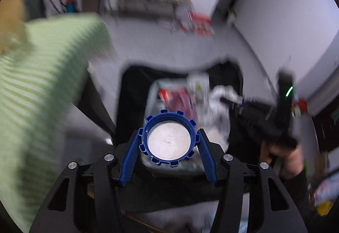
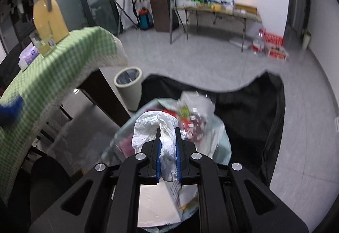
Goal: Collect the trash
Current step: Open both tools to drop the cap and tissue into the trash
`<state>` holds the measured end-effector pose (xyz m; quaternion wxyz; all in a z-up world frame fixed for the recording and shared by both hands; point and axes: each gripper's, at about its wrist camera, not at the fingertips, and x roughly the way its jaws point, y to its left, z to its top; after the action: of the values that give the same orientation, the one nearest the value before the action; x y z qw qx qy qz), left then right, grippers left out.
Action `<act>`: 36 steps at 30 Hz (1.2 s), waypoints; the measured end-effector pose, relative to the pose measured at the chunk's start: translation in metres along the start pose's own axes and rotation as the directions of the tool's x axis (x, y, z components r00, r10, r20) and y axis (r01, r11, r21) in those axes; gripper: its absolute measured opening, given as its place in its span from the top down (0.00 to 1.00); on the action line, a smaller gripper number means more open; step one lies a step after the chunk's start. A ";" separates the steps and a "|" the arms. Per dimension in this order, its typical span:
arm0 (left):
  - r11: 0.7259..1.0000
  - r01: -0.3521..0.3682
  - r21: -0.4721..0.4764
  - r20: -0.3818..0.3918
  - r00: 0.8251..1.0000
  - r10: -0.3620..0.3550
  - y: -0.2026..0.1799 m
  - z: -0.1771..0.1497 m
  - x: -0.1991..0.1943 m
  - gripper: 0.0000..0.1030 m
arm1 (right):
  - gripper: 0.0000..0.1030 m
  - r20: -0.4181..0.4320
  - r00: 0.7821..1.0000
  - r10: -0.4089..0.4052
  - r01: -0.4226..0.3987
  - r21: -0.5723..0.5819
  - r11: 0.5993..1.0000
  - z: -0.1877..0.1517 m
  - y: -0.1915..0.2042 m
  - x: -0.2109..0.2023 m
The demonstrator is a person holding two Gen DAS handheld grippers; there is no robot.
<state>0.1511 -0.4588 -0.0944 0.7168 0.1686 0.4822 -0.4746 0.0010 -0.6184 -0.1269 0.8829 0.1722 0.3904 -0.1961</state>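
My left gripper [image 1: 168,137] grips a blue ridged plastic bottle cap [image 1: 168,140] with a white liner, one finger on each side of its rim. It hangs above a black trash bag [image 1: 135,93] whose mouth stands open on the grey floor, with mixed wrappers and paper inside. My right gripper [image 2: 167,137] is pinched narrowly on a crumpled white tissue [image 2: 148,127], held over the same black bag [image 2: 250,110]. To the left are a table with a green checked tablecloth [image 2: 53,76] and, beside it, a pale round wastebasket [image 2: 129,86].
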 end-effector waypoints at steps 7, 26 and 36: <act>0.998 -0.046 -0.038 -0.223 0.974 0.036 -0.001 -0.026 0.120 0.50 | 0.89 -0.041 0.999 0.035 -0.033 0.039 0.999 -0.014 -0.013 0.016; 0.986 -0.148 -0.079 -0.296 0.948 0.118 0.003 -0.012 0.181 0.50 | 0.88 -0.076 0.994 0.081 -0.069 0.151 0.986 -0.026 -0.038 0.039; 0.979 -0.008 -0.202 -0.225 0.974 -0.038 0.000 -0.001 0.143 0.26 | 0.47 0.001 1.000 0.021 -0.021 0.150 0.988 -0.009 -0.039 0.013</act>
<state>0.1628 -0.5318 -0.2163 0.6665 0.1448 0.6080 -0.4063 -0.0152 -0.6504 -0.1488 0.8693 0.2425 0.3729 -0.2156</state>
